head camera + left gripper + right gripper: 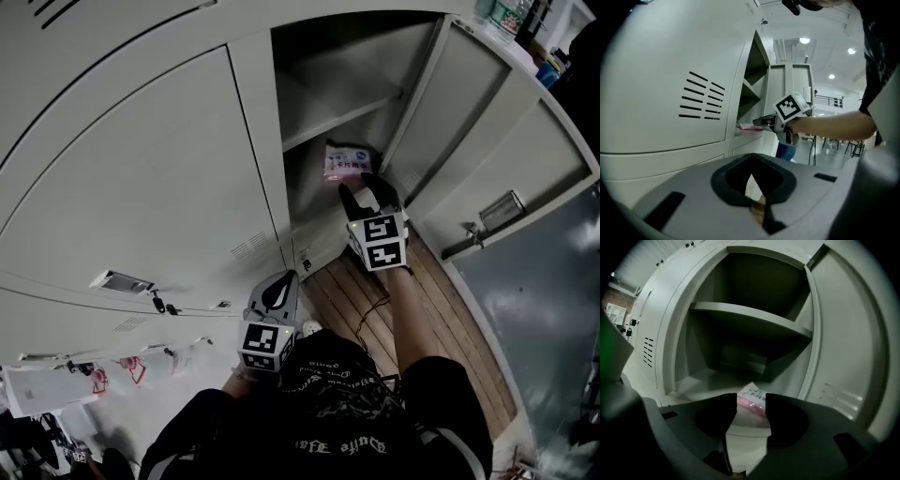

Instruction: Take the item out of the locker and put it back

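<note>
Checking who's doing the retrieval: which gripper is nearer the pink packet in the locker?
Right. The right gripper sits just in front of the pink packet, jaws apart; the left gripper hangs back outside the locker, by the closed door.

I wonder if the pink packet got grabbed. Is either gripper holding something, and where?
Nothing is held. The right gripper has its jaws apart, not pressing the pink packet, which lies in the open locker. The left gripper is shut and empty.
</note>
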The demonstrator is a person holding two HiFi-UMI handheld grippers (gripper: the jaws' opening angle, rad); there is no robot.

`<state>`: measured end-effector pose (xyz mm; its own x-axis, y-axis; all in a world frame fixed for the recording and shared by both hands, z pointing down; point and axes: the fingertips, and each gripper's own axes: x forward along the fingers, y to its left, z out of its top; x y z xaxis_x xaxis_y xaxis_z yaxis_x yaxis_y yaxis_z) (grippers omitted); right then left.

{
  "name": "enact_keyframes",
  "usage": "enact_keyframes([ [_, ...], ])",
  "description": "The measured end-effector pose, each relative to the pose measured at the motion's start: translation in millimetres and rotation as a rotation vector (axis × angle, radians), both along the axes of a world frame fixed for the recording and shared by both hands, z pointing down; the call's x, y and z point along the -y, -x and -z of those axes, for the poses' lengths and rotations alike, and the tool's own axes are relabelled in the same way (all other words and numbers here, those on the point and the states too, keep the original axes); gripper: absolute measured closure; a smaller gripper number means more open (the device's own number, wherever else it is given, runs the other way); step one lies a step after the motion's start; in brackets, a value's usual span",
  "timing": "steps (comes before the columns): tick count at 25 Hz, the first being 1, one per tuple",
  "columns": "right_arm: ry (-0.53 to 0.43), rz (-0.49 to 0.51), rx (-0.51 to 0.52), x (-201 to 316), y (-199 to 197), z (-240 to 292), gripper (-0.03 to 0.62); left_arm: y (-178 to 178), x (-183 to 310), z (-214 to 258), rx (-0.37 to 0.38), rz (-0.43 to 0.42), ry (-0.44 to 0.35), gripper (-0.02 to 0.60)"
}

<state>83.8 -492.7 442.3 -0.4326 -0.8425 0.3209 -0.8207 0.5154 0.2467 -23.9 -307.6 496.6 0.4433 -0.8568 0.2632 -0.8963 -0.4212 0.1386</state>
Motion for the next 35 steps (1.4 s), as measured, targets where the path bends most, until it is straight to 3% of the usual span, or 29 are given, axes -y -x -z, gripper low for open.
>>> enact_keyframes([
  [13, 0.152, 0.01, -0.062, 45, 7, -26, 0.375, 7, 5, -6, -0.011, 0.034, 0.028, 0.575],
  [17, 0.194, -0.008, -0.023, 48, 6, -32, 0.375, 8, 10, -7, -0.018, 0.041, 0.029, 0.575],
  [21, 0.216, -0.006, 0.007, 50, 6, -34, 0.396, 5, 13, -9, -0.021, 0.032, 0.036, 0.575],
  [29, 0.168, -0.019, -0.073, 51, 8, -34, 0.528, 2, 13, -10, -0.018, 0.021, 0.035, 0.575],
  [35, 0.159, -0.018, -0.045, 53, 6, -31, 0.546, 8, 16, -10, -0.017, 0.041, 0.031, 0.575],
])
